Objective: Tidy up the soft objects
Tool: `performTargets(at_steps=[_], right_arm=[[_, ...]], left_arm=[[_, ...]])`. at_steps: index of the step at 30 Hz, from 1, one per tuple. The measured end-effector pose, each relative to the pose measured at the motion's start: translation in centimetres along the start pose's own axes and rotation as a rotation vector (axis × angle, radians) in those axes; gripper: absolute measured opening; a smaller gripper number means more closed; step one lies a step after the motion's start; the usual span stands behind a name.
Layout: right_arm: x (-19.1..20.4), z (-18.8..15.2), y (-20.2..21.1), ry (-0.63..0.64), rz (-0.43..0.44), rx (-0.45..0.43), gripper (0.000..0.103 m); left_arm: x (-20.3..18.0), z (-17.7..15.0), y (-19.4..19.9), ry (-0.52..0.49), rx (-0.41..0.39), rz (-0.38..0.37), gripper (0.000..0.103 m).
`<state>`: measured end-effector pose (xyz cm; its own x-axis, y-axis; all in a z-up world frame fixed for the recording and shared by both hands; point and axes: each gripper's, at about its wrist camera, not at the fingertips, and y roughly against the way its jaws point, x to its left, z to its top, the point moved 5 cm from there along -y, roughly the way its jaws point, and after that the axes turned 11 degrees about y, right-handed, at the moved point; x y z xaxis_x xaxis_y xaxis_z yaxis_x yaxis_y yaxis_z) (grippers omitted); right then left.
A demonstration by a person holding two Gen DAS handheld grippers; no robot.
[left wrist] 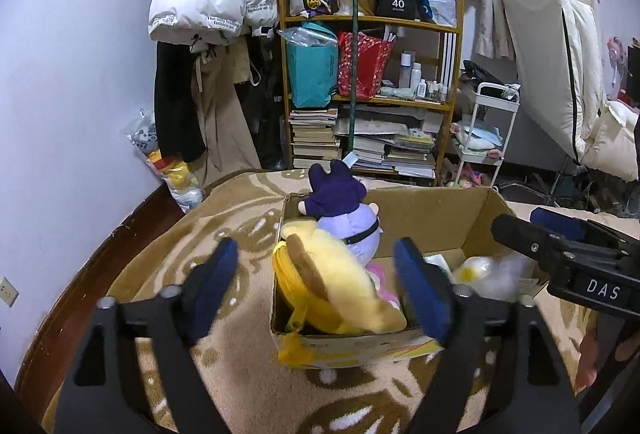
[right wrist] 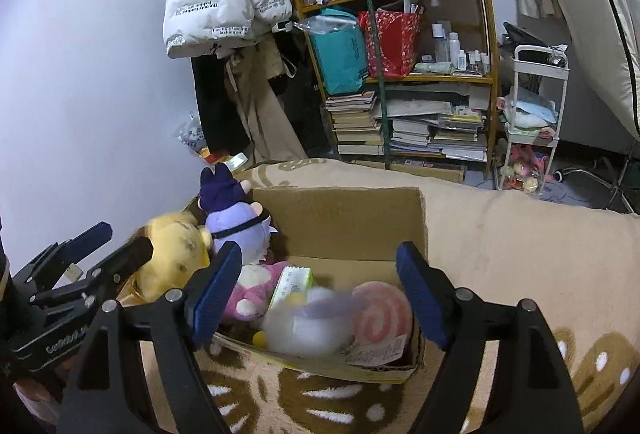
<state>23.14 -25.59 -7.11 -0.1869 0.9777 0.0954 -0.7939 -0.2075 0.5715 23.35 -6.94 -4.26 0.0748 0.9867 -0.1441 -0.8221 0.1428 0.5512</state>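
Hovering over cardboard box (left wrist: 436,218) on patterned blanket (left wrist: 224,230): left gripper (left wrist: 320,288) jaws wide, nothing held, yellow plush (left wrist: 340,282) between blue pads, untouched. Right gripper (right wrist: 318,294) likewise spread, empty, above blurred white plush (right wrist: 300,326) and pink swirl cushion (right wrist: 380,314). Purple plush (right wrist: 236,218) upright at box's back corner. All look light, squashy, non-fragile; best pinched across fat mid-body, not loose ears or tags.

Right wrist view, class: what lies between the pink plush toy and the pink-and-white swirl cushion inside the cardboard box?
A green-and-white tissue pack and a blurred white plush.
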Motion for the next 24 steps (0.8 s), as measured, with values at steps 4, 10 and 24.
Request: performTargets(at_steps=[4, 10, 24], right_arm=[[0.1, 0.1, 0.7, -0.001, -0.002, -0.015, 0.091], [0.4, 0.6, 3.3, -0.005, -0.016, -0.062, 0.099], [2.0, 0.9, 11.9, 0.020, -0.067, -0.188, 0.103]], left_arm=[[0.5, 0.0, 0.5, 0.008, 0.004, 0.006, 0.092], [1.5, 0.0, 2.3, 0.017, -0.005, 0.024, 0.094], [2.8, -0.1, 9.8, -0.011, -0.098, 0.052, 0.101]])
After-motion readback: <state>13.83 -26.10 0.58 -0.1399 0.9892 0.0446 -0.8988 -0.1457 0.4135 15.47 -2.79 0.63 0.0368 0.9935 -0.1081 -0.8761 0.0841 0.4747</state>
